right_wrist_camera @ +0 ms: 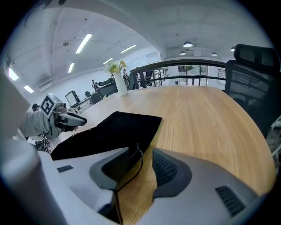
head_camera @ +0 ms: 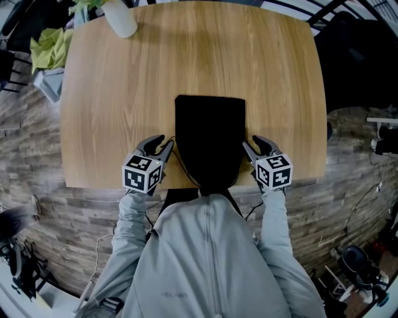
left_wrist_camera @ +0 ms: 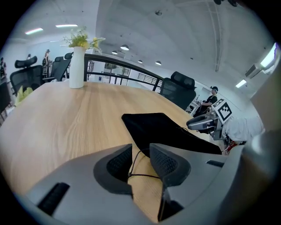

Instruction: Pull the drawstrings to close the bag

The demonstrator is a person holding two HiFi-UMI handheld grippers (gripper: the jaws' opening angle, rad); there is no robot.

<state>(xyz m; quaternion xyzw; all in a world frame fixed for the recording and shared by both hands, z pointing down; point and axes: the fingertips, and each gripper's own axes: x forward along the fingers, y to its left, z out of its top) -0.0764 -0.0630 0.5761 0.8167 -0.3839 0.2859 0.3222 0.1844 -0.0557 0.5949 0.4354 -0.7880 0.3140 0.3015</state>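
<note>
Wooden table [head_camera: 124,93] with rounded corners. 1 white vase [head_camera: 120,17] stands upright at the far left corner, with yellow-green flowers [left_wrist_camera: 81,40] in it. Green cloth [head_camera: 50,46] lies just off the table's left edge. Black railing [left_wrist_camera: 127,70] runs beyond the far edge. Black office chair [right_wrist_camera: 257,74] sits by the right edge. Grey plank floor [head_camera: 348,186]. Strip lights [right_wrist_camera: 83,43] on the ceiling.

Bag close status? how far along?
Done: the bag lies flat on the table, a gripper at each near corner. In hand: the left gripper and right gripper are both open, with a cord loose between the pads of each. To do: pinch and pull. Whether the mouth is cinched can't be seen.
</note>
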